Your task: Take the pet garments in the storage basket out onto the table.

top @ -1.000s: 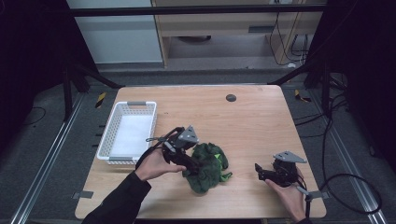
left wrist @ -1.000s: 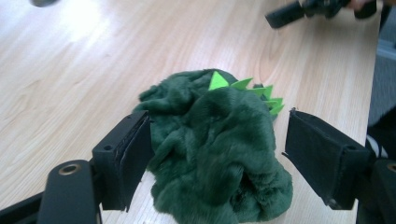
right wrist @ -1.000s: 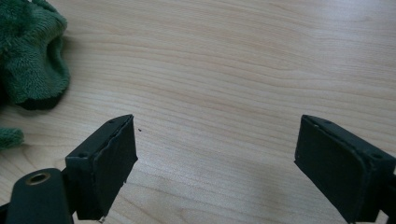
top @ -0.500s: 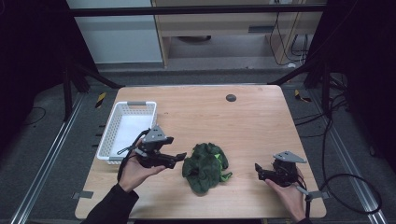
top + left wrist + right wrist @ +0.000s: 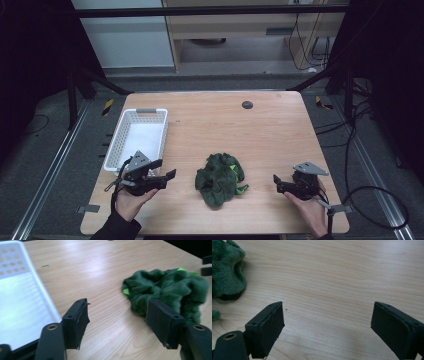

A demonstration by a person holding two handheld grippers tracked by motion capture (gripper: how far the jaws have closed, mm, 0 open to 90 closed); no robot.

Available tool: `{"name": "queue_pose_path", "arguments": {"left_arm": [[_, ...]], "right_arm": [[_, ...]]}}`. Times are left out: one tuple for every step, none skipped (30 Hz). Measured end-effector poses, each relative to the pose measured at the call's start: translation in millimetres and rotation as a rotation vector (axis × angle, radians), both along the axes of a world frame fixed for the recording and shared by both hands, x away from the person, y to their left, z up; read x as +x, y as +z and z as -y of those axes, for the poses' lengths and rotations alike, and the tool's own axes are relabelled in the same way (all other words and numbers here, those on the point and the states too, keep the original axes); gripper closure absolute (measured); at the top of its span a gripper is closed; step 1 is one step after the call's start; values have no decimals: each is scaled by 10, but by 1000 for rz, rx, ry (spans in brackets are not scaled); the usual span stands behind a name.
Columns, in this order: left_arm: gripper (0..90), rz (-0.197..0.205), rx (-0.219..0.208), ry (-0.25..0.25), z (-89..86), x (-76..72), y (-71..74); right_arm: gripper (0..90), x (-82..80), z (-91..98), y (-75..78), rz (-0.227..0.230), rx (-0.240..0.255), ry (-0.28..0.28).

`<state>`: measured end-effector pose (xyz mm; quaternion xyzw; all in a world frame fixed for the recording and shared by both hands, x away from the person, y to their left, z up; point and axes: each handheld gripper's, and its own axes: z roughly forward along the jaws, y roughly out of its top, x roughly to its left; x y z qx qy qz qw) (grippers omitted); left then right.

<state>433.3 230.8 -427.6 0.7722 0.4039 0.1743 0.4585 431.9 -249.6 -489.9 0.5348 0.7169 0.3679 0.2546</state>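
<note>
Flanking green cloth: left tongs apart, just narrowing, empty; right tongs apart; basket nearby.

— What's in front of me?

— A dark green fleecy cloth, crumpled into a loose heap with bright lime-green bits poking out at its edge, possibly a trim or tag; I can't tell.

— Where does it lie?

— Flat on the wooden counter, near the front edge, about midway across, touching nothing.
</note>
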Motion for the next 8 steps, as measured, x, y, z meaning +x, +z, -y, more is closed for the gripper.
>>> {"name": "queue_pose_path", "arguments": {"left_arm": [[350, -7, -3, 8, -25, -17, -25], [354, -10, -4, 19, -46, -34, -54], [363, -12, 0, 24, -66, -50, -83], [368, -16, 8, 30, -87, -65, -108], [371, -18, 8, 41, -110, -82, -136], [377, -21, 7, 49, -134, -96, -166], [379, -29, 8, 58, -159, -111, -197], [380, -31, 9, 66, -181, -127, -227]], "right_arm": [[112, -2, 3, 0, 4, -3, 1], [111, -4, 7, 0, 7, -6, 2], [111, -8, 10, 1, 9, -7, 2], [110, -14, 13, 3, 10, -6, 1], [110, -17, 18, 1, 14, -9, -1], [109, -26, 21, 3, 12, -1, -1], [109, -29, 27, -3, 14, -5, -3], [108, -34, 33, -6, 13, -7, -5]]}}
